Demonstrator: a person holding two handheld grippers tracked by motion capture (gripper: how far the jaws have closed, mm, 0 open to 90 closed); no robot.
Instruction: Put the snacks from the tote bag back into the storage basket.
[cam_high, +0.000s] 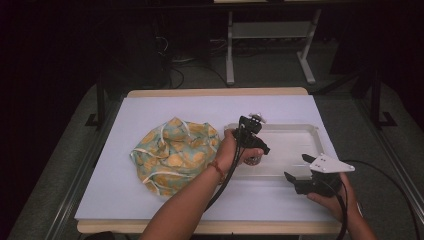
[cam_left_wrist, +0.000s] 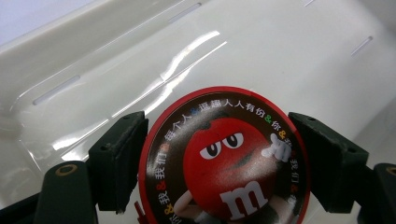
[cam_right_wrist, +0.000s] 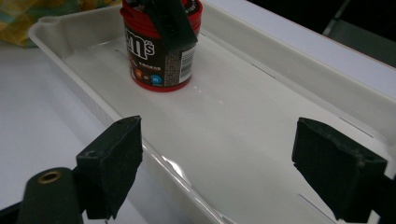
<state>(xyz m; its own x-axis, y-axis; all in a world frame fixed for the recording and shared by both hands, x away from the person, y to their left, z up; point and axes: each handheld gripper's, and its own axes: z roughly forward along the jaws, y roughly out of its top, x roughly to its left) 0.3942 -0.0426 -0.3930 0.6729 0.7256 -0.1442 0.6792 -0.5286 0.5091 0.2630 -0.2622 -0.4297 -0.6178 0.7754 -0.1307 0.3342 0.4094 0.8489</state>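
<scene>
1. M&M's tub (cam_right_wrist: 161, 49), a small red and dark brown round container, stands upright on the floor of the white tray (cam_high: 300, 131), near the tray's left end.
2. Its round lid (cam_left_wrist: 224, 158) carries a red cartoon candy figure ringed by small printed characters, seen from straight above in the left gripper view.
3. Left gripper (cam_high: 252, 145) comes down on the tub from above, and its two black jaws sit on opposite sides of the lid rim; they seem to clasp the tub, with the pads (cam_left_wrist: 122, 154) right against the red edge.
4. In the right gripper view one of those jaws lies across the tub's top and side, above the barcode.
5. Right gripper (cam_high: 300, 170) is held low at the tray's near right corner, jaws spread wide with nothing between them, facing along the tray toward the tub and well apart from it.
6. Tray rests on the pale sheet (cam_high: 150, 107) that covers the table.
7. Crumpled patterned cloth (cam_high: 175, 152), teal with yellow-orange shapes, lies on the sheet just left of the tray.
</scene>
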